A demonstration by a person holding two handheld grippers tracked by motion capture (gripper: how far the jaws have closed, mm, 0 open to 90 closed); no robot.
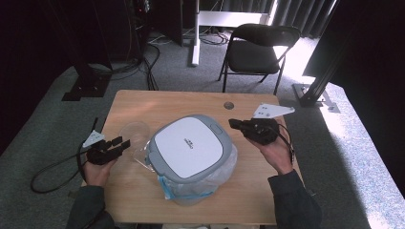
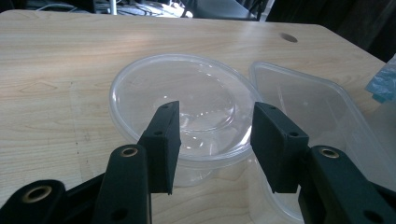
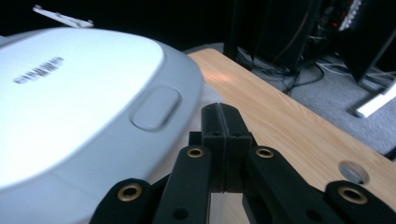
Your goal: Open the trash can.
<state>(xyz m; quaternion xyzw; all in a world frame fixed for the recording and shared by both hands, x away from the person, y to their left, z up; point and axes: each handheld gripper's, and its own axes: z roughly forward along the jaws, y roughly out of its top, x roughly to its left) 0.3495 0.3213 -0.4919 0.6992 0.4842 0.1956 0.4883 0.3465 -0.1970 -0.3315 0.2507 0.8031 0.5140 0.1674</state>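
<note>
Holding my left gripper (image 2: 215, 144) spread near the desk's left edge, I aim it at a clear round plastic bowl (image 2: 187, 102). My right gripper (image 3: 226, 122), jaws pressed together on nothing, sits beside the white-lidded grey container (image 1: 190, 147) mid-desk.

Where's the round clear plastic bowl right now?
The round clear bowl sits on the table's left side, just ahead of the open left gripper, beside the white and grey appliance.

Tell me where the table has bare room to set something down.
Bare wood runs along the far edge behind the white lidded container and around the cable hole. The left side is crowded: a clear bowl and a clear lid lie there.
</note>
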